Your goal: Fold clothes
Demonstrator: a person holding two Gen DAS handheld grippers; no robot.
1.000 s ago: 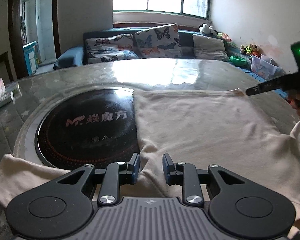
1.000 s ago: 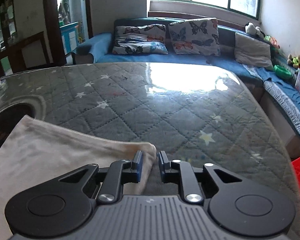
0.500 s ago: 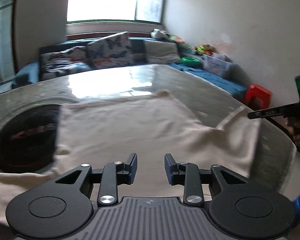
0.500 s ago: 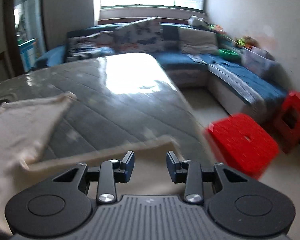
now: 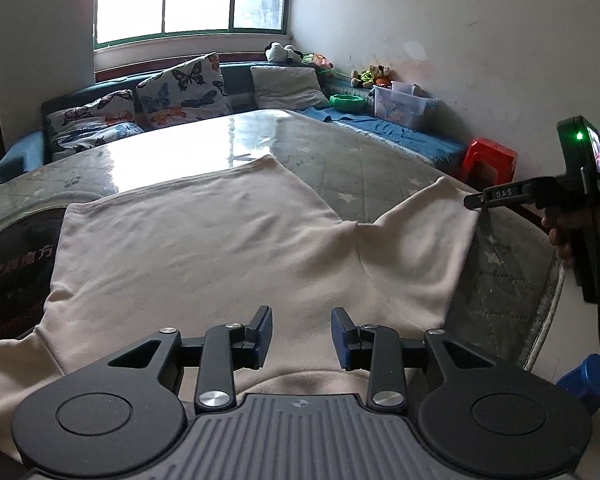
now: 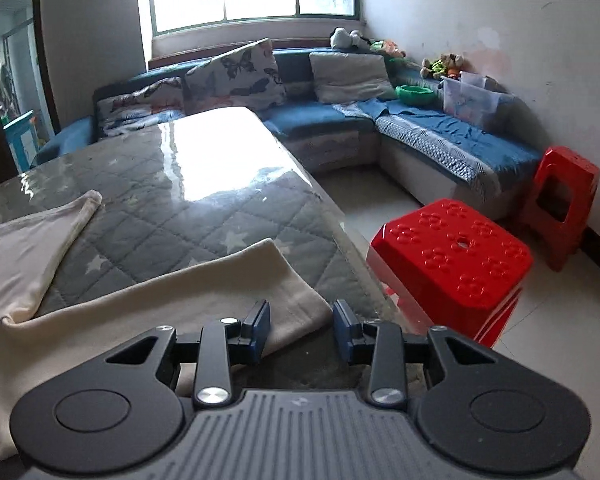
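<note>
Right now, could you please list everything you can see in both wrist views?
garment: one, cream, spread flat on table, sleeve reaching the right edge
table: one, grey quilted cover with stars
induction hob: one, black, set into table at left
stools: two, red, on floor at right
sofa: one, blue, under the window
cushions: four, three butterfly print, one plain grey
basin: one, green, on sofa
left gripper: fingers open over garment
right gripper: fingers open at sleeve end
</note>
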